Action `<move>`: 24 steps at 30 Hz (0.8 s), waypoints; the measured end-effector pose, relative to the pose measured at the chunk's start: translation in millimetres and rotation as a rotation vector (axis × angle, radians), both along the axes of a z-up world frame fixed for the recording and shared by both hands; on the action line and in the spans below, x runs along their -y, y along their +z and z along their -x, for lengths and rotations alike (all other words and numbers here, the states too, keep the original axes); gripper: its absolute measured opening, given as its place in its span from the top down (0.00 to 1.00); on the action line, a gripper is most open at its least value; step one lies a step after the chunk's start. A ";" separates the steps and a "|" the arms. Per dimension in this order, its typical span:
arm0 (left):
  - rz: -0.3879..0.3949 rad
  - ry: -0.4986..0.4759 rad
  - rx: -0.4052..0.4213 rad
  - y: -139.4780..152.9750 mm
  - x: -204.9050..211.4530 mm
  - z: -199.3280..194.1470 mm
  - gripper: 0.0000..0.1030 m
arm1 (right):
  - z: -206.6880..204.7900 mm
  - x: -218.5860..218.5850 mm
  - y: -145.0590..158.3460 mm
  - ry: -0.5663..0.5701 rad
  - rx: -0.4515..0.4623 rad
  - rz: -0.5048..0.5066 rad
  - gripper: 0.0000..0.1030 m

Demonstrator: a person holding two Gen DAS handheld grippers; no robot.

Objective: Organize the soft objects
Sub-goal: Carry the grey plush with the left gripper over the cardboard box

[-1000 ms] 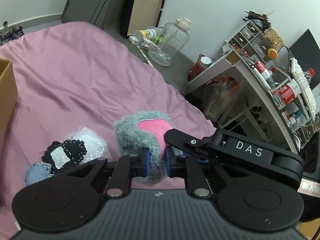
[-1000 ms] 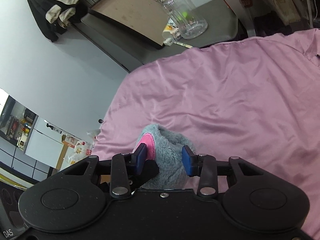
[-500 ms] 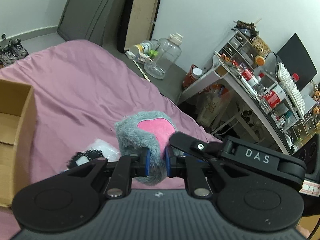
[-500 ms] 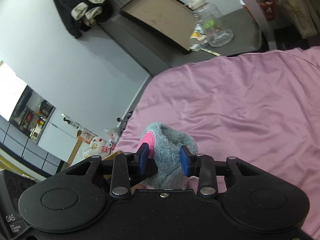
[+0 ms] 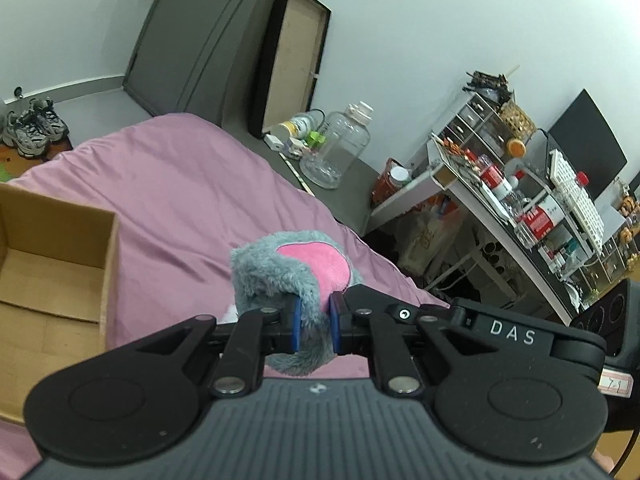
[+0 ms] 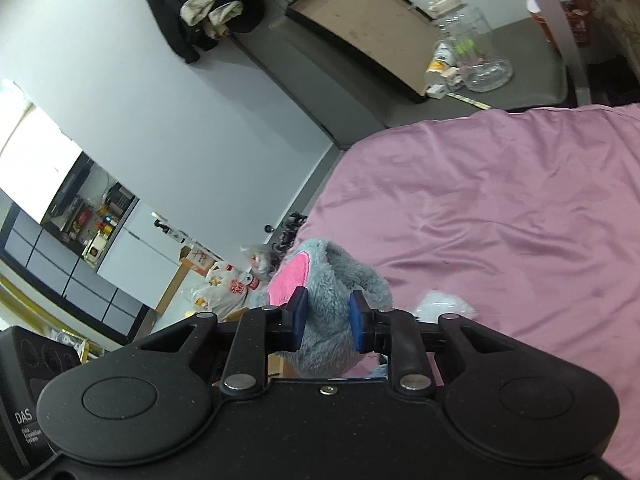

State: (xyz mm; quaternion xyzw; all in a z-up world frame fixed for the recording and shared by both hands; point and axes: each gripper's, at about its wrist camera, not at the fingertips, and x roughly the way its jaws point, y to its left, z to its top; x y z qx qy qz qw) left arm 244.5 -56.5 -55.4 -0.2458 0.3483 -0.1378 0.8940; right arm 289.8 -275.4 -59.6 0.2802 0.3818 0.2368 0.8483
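A grey furry plush piece with a pink patch [image 5: 288,272] is held above the pink bedsheet [image 5: 180,192]. My left gripper [image 5: 313,326] is shut on its lower grey edge. My right gripper [image 6: 327,320] is shut on the same plush [image 6: 332,280] from the other side; its black body [image 5: 500,336] shows in the left wrist view. An open cardboard box [image 5: 52,272] stands on the bed to the left of the plush. A white fluffy item [image 6: 440,306] lies on the sheet just past the right fingers.
A clear plastic jug [image 5: 340,148] and small bottles sit on the grey floor beside the bed. A cluttered white desk [image 5: 500,200] stands to the right. Sneakers [image 5: 32,128] lie at the far left. A flat wooden-backed board [image 5: 292,64] leans on the wall.
Both grippers have lifted the grey plush higher above the bed. The small black-and-white and white items beneath have dropped out of the left view, and the cardboard box has come in.
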 end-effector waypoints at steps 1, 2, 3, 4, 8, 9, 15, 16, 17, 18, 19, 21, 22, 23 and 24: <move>0.001 0.007 0.001 1.3 -5.3 0.8 0.87 | 0.7 -5.8 1.6 0.010 0.008 0.001 0.78; 0.001 0.014 0.004 3.1 -11.6 1.9 0.87 | 0.9 -12.2 3.4 0.020 0.016 0.000 0.78; -0.003 0.019 0.009 5.3 -18.0 3.0 0.87 | 0.6 -19.1 4.9 0.031 0.021 -0.004 0.78; -0.008 0.024 0.014 6.9 -23.5 3.9 0.87 | 0.4 -24.7 6.4 0.041 0.024 -0.007 0.78; -0.016 0.056 0.017 11.1 -48.8 7.1 0.87 | -3.1 -50.4 11.2 0.082 0.035 -0.008 0.78; -0.023 0.063 0.019 12.0 -54.9 7.9 0.87 | -4.7 -56.8 11.5 0.092 0.036 -0.010 0.78; -0.044 0.105 0.013 12.0 -86.9 8.7 0.87 | -10.4 -92.0 8.8 0.132 0.032 -0.019 0.78; -0.049 0.112 0.012 11.2 -91.7 9.0 0.87 | -10.6 -97.9 8.1 0.140 0.031 -0.018 0.78; -0.051 0.121 0.008 9.6 -97.6 9.1 0.87 | -11.5 -103.9 6.8 0.147 0.030 -0.015 0.78; -0.050 0.128 0.003 8.3 -102.3 8.8 0.87 | -12.6 -110.1 4.8 0.154 0.026 -0.014 0.78; -0.049 0.136 -0.004 5.9 -108.7 8.8 0.87 | -13.4 -115.4 2.9 0.160 0.021 -0.015 0.78; -0.051 0.148 -0.015 2.1 -118.3 8.4 0.87 | -14.9 -126.8 -1.2 0.173 0.010 -0.018 0.78; -0.051 0.156 -0.021 -0.2 -125.0 8.1 0.87 | -15.3 -132.8 -3.2 0.179 0.006 -0.019 0.78; -0.051 0.163 -0.027 -2.5 -130.0 7.9 0.87 | -16.3 -138.1 -5.5 0.185 0.000 -0.021 0.78; -0.051 0.170 -0.034 -4.8 -135.3 7.4 0.87 | -17.5 -143.5 -8.1 0.190 -0.007 -0.021 0.78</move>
